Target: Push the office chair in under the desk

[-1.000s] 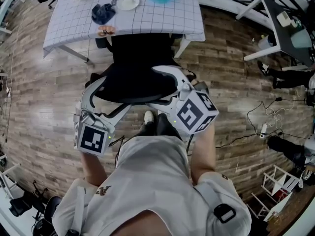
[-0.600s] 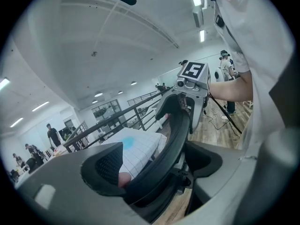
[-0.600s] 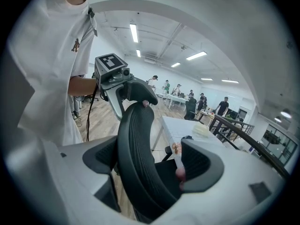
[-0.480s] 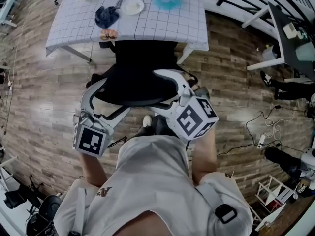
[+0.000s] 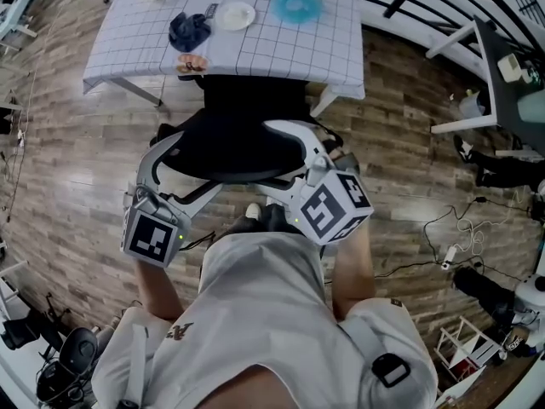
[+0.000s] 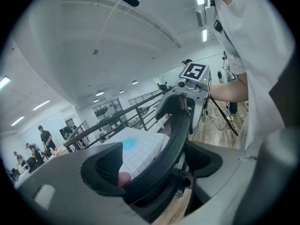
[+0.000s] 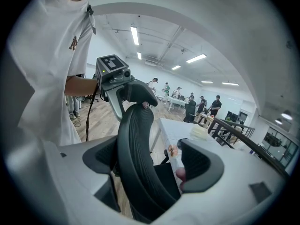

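The left claw (image 6: 154, 161) is standing open around the left edge of the backrest (image 5: 230, 147) of the chair (image 5: 251, 96) — a gap is showing beside one pad. The chair is sitting at the surface (image 5: 281, 45), its seat reaching under the near edge, the backrest outside. The right claw (image 7: 150, 158) is spreading wide around the backrest's right edge, not clamping it. A dark rag (image 5: 189, 31), a plate (image 5: 235, 14) and a blue thing (image 5: 297, 4) are lying on the surface — well apart from both claws.
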The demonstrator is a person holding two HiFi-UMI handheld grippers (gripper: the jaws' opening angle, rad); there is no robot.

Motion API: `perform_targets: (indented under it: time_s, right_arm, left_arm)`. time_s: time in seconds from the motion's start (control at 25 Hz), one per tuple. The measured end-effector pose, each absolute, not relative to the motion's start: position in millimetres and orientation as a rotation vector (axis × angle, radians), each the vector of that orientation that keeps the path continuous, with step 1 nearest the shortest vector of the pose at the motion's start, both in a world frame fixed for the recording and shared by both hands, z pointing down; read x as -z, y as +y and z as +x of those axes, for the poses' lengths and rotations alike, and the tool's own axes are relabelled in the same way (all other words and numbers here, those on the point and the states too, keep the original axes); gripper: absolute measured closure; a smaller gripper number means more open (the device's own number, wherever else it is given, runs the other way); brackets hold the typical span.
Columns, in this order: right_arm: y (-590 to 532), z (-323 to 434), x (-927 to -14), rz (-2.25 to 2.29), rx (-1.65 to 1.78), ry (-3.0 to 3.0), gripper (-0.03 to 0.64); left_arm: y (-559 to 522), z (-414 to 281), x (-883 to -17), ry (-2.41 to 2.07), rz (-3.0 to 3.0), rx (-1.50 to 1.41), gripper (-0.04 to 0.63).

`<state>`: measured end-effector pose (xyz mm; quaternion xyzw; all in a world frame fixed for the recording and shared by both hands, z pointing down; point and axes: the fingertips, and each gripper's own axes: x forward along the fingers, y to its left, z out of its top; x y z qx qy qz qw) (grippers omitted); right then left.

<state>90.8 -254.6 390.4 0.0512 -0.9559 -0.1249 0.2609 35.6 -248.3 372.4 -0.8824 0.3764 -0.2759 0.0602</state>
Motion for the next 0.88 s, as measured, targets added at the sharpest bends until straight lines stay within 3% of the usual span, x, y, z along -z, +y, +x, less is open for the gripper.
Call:
perform_targets:
  time_s: [0.88]
  right_arm:
    - [-306.0,70.3,-391.6,0.158,0.292,-2.586,0.201]
  left_arm:
    - [-303.2,16.0,-373.1,1.084,-2.691,0.859,0.173]
